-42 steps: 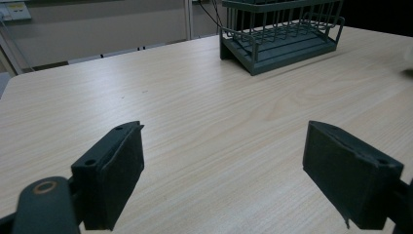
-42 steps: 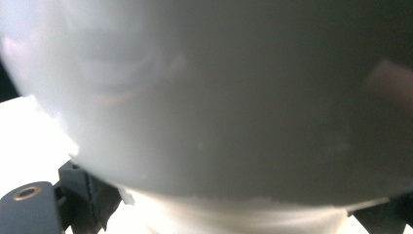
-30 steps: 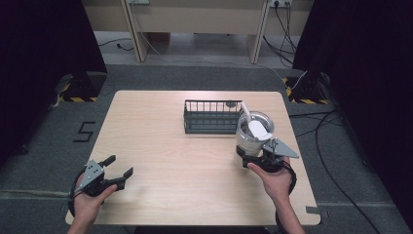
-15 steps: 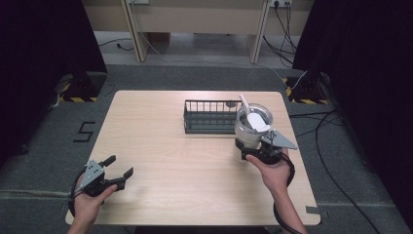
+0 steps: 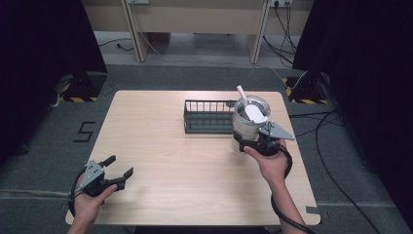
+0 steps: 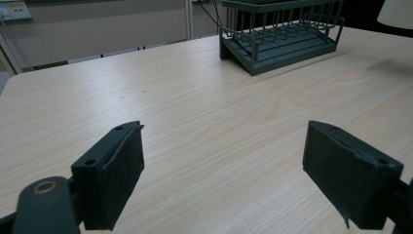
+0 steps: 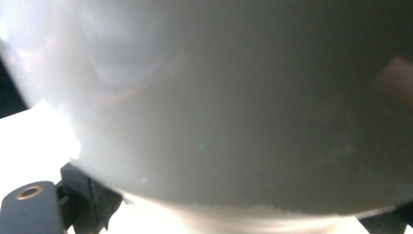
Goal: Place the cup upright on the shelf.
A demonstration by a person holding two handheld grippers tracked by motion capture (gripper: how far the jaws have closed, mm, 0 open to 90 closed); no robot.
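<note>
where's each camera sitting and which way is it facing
High view: above the person's side, looking forward and down at the table; both forearms, left gripper, right gripper on the cup.
Left gripper view: on that gripper, facing the rack; open jaws.
Right gripper view: pressed against the cup.
High and left gripper views share the rack.

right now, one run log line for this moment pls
right gripper: shut on tumbler, beside wire rack | left gripper: open, holds nothing, near table edge | tumbler: upright, lid and straw on
</note>
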